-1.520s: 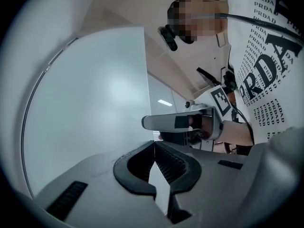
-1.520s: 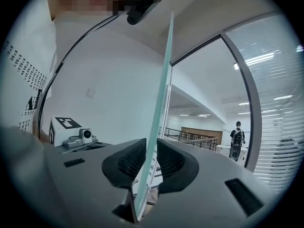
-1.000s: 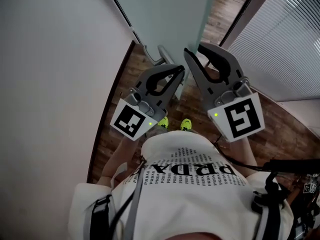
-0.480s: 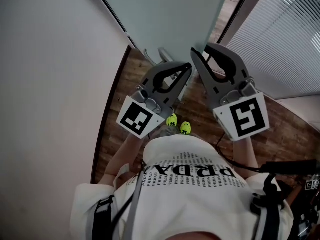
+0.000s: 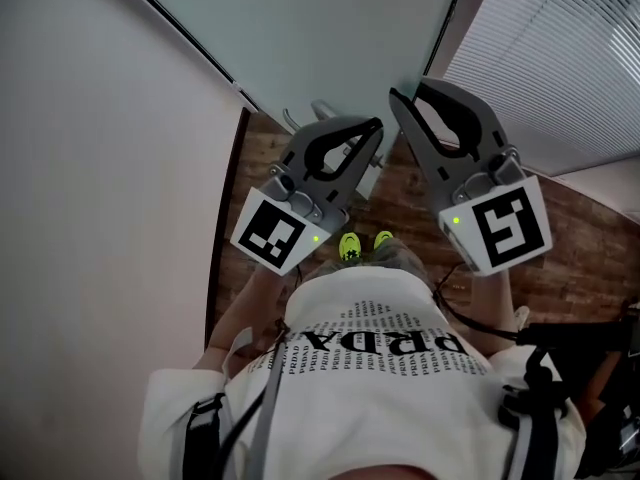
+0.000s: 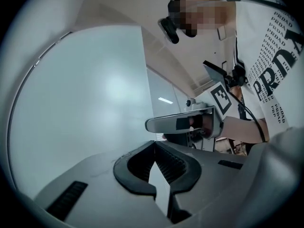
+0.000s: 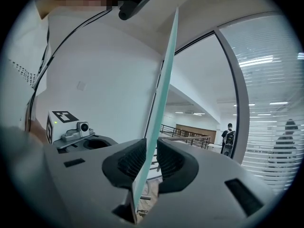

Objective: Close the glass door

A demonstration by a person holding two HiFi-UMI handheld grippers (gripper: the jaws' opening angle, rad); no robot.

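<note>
The glass door isn't shut. From the right gripper view its edge stands short of the door frame, and the hallway shows in the gap between.

Both tools are on that free edge. The right gripper has its jaws pinching the thin green edge, and the left gripper is clamped on the pane just the same.

My worry is that bare glass is slick, so if I swing it at an angle the jaws could slide off and the door drifts or bangs. Since I'm holding the closing edge itself, the jaws could also get caught between the glass and the frame if I ride it all the way in.

The only readable writing is on the shirt, with "PRDAD" printed large and repeated small.
</note>
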